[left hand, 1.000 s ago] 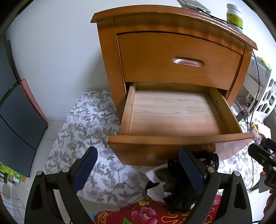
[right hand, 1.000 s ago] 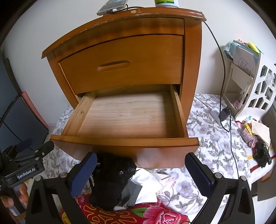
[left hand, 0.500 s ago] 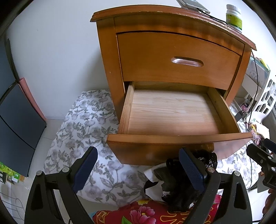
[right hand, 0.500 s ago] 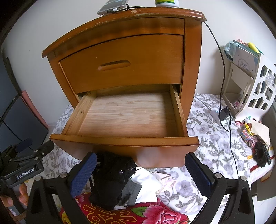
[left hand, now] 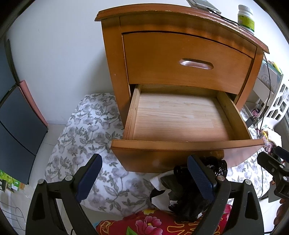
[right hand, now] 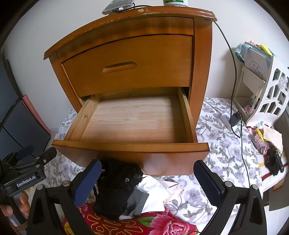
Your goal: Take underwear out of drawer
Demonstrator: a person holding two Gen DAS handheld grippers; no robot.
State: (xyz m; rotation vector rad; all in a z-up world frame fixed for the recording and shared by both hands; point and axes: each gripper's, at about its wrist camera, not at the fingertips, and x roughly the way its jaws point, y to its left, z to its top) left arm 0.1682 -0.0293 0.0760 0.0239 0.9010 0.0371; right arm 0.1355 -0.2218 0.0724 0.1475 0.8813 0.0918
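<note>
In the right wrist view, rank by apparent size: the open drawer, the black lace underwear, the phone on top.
1. Open drawer
2. Black lace underwear, though nearness to the camera enlarges it
3. Phone, farthest and partly cropped

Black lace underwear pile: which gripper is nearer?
Too close to call. The black lace underwear lies by the right gripper's left finger, and by the left gripper's right finger; neither touches it, both open.

"GenRobot.AI" stands in white letters on the black body of the left gripper [right hand: 30, 179], seen from the right wrist. The green-labelled bottle [left hand: 246, 19] and the card [right hand: 256, 66] in the white rack carry print too small to read.
</note>
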